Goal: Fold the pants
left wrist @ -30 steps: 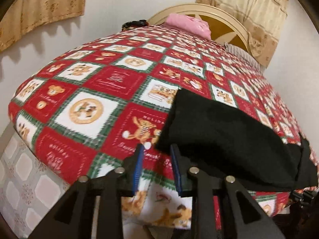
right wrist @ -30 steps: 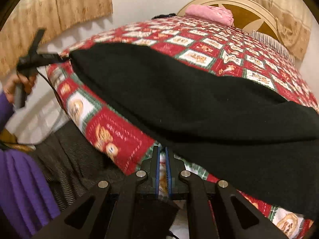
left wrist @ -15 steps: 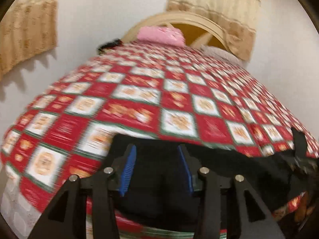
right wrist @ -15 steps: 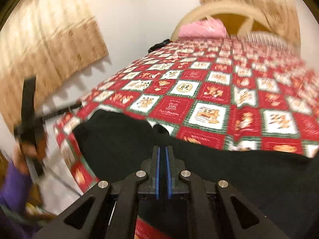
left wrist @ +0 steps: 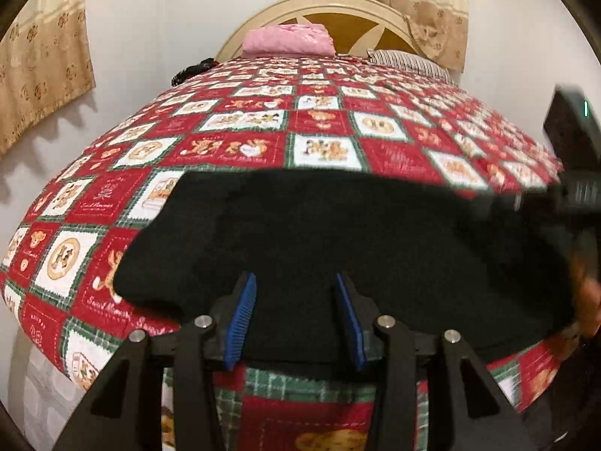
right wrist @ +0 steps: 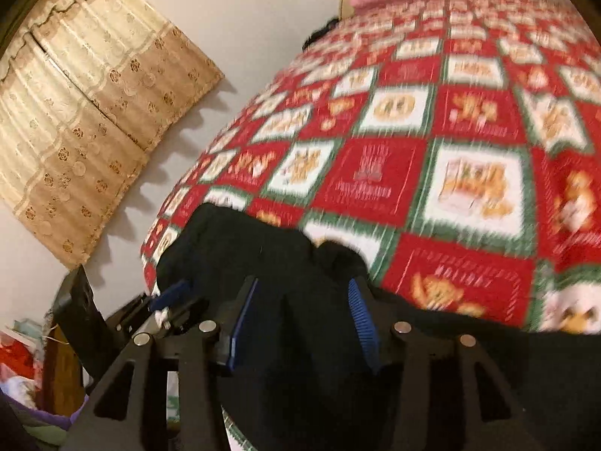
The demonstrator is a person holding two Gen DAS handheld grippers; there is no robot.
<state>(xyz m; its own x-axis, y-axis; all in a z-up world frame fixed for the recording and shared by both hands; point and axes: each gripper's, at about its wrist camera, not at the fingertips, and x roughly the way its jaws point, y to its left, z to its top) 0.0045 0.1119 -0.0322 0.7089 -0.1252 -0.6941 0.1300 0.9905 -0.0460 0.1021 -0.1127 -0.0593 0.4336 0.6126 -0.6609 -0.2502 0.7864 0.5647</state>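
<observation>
Both grippers swing inward over the black fleece pants (left wrist: pixel 338 248), now bunched at the near edge of the red-and-white teddy-bear patchwork bedspread (left wrist: pixel 263 143). Right gripper (right wrist: pixel 304 323) has just been opening, jaws apart above the cloth, seemingly gripping nothing through the blur. Left gripper (left wrist: pixel 296 319) stands parted too, empty.

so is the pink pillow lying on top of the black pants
No, the pink pillow sits at the headboard end of the bed, far from the black pants near the foot edge.
</observation>
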